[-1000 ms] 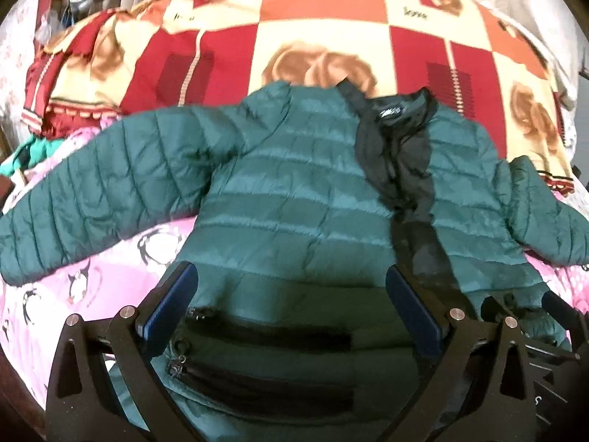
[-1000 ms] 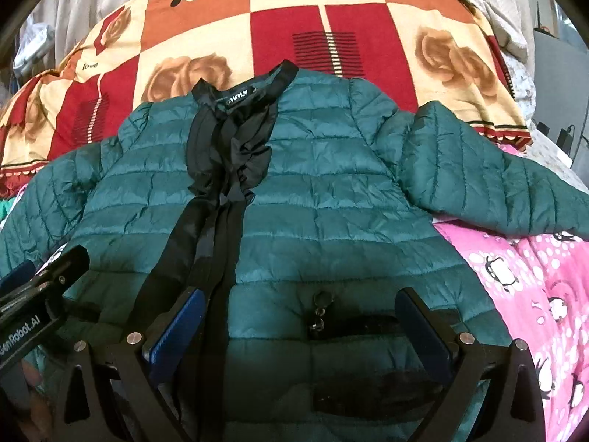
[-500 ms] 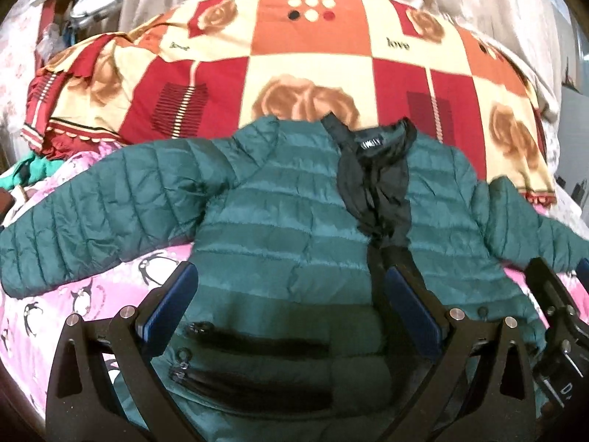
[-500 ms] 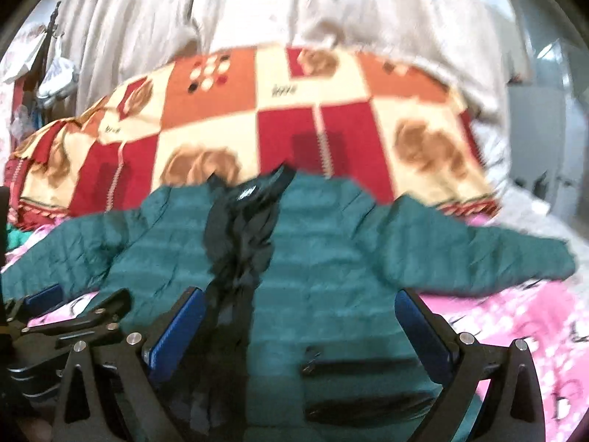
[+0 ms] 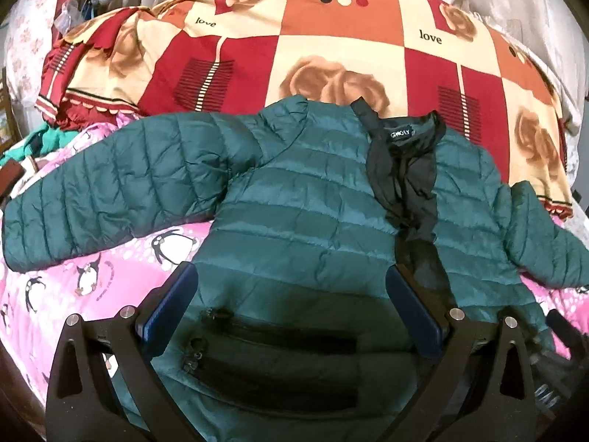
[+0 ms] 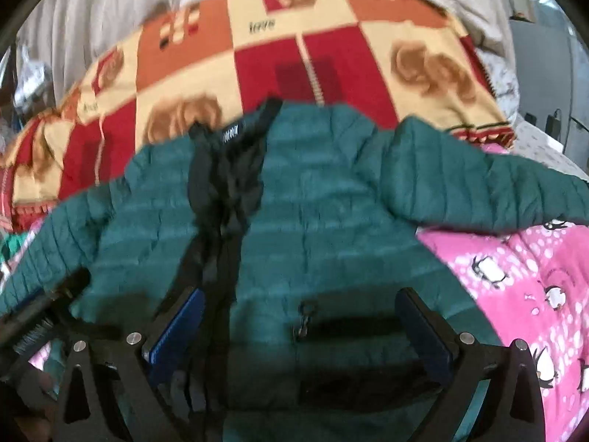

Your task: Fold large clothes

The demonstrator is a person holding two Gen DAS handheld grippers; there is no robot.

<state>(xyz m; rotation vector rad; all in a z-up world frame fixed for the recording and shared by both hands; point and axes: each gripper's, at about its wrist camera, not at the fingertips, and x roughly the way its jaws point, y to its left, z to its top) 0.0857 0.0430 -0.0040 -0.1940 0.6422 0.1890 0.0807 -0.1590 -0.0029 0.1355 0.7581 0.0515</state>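
Across the pink penguin-print sheet [image 5: 73, 276] a green quilted puffer jacket [image 5: 302, 221] lies front up and spread flat, its black collar [image 5: 405, 140] reaching onto the red, orange and cream rose-patterned blanket [image 5: 331, 37] beyond it. Relative to the jacket, one sleeve [image 5: 110, 191] runs out over the sheet towards the left edge of the left wrist view, with bare pink sheet below it down to the hem side. The other sleeve [image 6: 478, 184] stretches to the right in the right wrist view, again with a broad patch of pink sheet [image 6: 533, 276] beneath it. Behind the blanket hangs pale fabric [image 6: 110, 7].

Over the jacket's lower front, above a zipped pocket [image 5: 276, 335], the left gripper [image 5: 291, 294] hovers with its blue-padded fingers [image 5: 169, 309] spread wide, nothing between them. The right gripper [image 6: 300, 313] is held over the other zipped pocket [image 6: 349, 324], just right of the black front placket [image 6: 217, 239], its fingers [image 6: 176, 331] likewise wide apart and holding nothing. Each gripper's black frame shows at the edge of the other's view, so the two are close side by side near the hem. The right wrist view is blurred.
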